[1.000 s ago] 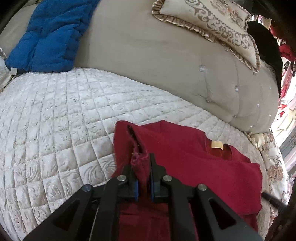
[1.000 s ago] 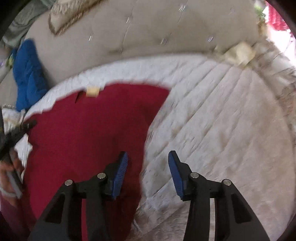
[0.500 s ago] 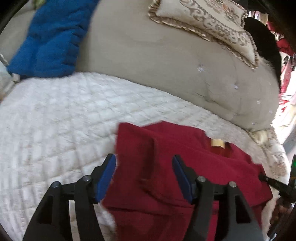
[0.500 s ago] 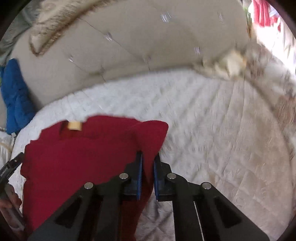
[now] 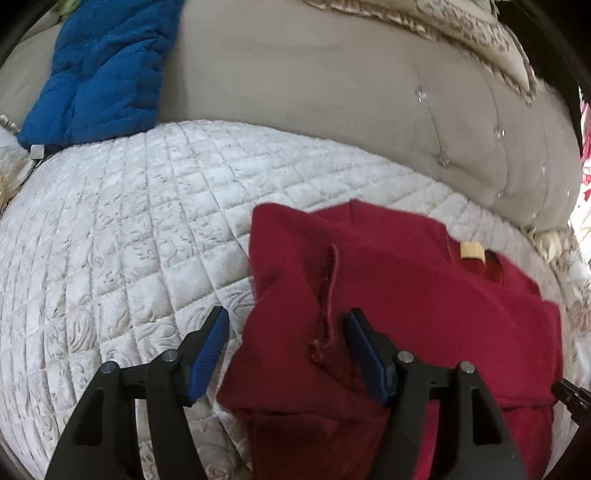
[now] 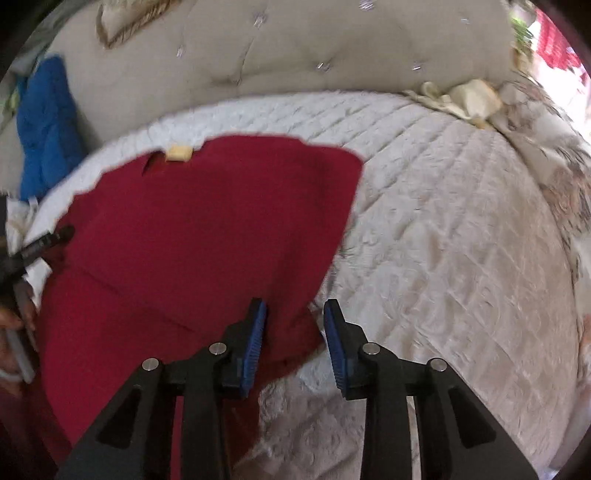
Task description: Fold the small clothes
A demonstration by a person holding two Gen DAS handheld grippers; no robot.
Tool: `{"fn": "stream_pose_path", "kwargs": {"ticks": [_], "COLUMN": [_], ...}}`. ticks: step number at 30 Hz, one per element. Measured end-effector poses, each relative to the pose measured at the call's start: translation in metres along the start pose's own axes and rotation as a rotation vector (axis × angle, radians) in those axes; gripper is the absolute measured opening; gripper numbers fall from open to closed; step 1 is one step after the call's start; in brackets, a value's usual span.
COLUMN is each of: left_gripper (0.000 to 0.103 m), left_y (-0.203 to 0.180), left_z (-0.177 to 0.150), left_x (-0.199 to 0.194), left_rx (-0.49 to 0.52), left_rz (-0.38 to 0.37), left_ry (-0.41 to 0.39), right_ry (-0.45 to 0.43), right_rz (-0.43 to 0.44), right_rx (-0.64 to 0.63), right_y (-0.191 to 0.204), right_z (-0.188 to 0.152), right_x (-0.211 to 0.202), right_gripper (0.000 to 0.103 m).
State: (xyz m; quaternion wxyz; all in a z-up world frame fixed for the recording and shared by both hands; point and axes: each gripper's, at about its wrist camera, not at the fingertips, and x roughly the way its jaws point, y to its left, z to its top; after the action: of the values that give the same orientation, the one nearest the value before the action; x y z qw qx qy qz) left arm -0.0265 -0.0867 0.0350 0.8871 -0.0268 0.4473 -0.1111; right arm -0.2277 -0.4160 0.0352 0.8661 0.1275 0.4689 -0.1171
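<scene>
One red garment [image 5: 388,295] lies on the quilt [image 5: 129,240], below the headboard [image 5: 332,92], its label [image 5: 471,251] toward the headboard and both sleeves folded in. It looks soft, light and limp, likely to sag and drag on the quilted cover unless lifted clear; the hems and folded edges seem the firmest places to pinch. The left gripper [image 5: 286,350] is opening, its jaws straddling the folded sleeve with its seam ridge but not pressing it. The right gripper [image 6: 293,339] is opening too, the garment's right edge between its jaws, ungripped. I count one garment, two grippers, one blue blanket [image 5: 103,70] and one cushion [image 5: 461,29].
</scene>
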Motion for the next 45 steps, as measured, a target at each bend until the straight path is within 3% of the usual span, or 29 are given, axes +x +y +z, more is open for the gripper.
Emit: {"fn": "stream_pose_path", "kwargs": {"ticks": [6,10,13,16,20,23,27,33,37,45], "left_gripper": [0.070,0.073,0.074,0.074,0.074,0.074,0.074,0.075,0.075,0.076], "left_y": [-0.009,-0.023,-0.030,-0.032,-0.033,-0.037,-0.043,-0.032,-0.022,-0.006], "left_z": [0.001,0.001,-0.003,-0.006,-0.007,-0.009,-0.013,-0.033,-0.043,-0.062], "left_x": [-0.020,-0.021,-0.008,-0.003,-0.012,-0.025,-0.057,-0.096,-0.116,-0.143], "left_rx": [0.011,0.087,0.143,0.163,0.158,0.159,0.164,0.127,0.138,0.131], "left_rz": [-0.026,-0.008,0.032,0.048,0.046,0.047,0.050,0.055,0.067,0.082], "left_ry": [-0.063,-0.084,-0.045,-0.028,-0.043,-0.054,-0.101,-0.128,-0.135,-0.144], "right_ry": [-0.142,-0.099,-0.080,-0.091,-0.094,-0.066,-0.060,-0.138,-0.115,-0.070], "right_rz": [0.019,0.020,-0.030,-0.015,0.036,-0.044,-0.082,0.004,0.047,0.042], "right_rx": [0.048,0.006,0.009,0.050,0.025,0.004,-0.020,0.031,0.053,0.062], "right_y": [0.003,0.025,0.025,0.022,0.029,0.027,0.028,0.028,0.026,0.021], "right_z": [0.025,0.043,0.050,0.050,0.031,0.008,0.003,-0.008,-0.027,-0.061], "right_x": [-0.027,0.013,0.043,0.037,0.006,0.004,0.004,-0.050,-0.058,-0.065], "right_gripper": [0.012,0.012,0.012,0.012,0.013,0.014,0.014,0.021,0.021,0.021]}}
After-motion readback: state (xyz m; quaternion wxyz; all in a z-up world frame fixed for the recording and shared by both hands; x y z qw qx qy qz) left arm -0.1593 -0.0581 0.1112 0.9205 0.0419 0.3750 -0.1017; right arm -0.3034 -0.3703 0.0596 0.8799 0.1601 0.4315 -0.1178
